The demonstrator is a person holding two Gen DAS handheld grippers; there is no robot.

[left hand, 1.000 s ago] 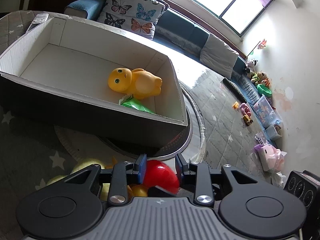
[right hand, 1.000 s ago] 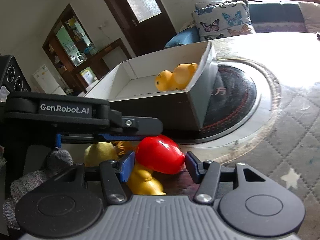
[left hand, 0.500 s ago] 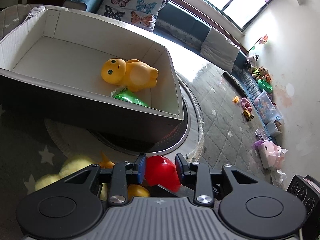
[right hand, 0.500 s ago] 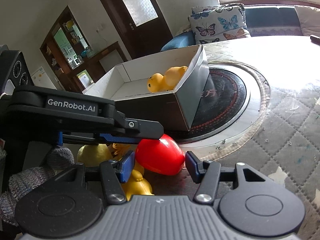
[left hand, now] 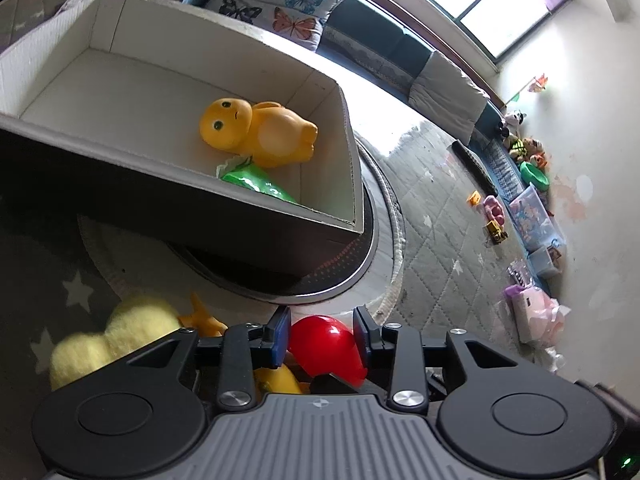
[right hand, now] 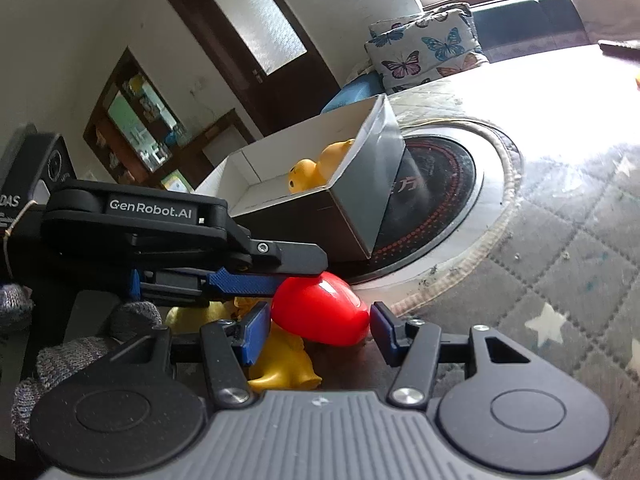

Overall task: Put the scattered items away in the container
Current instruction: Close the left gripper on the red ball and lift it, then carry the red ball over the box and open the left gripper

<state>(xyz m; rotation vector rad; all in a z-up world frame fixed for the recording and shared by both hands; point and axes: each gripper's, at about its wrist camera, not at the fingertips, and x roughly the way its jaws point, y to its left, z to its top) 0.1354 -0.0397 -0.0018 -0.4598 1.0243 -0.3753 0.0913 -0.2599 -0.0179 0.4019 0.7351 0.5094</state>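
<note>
2 grippers converge on red egg-shaped toy lying on star-print mat. Left gripper — jaws clamped on red toy's sides. Right gripper — jaws apart, bracketing same toy, left pad near it, right pad clear. Beneath toy: yellow figurine; beside it, pale yellow plush, blurred. Beyond: open white-lined box resting on round black disc, holding orange-yellow toy and green packet. Farthest: butterfly cushion on sofa.
</note>
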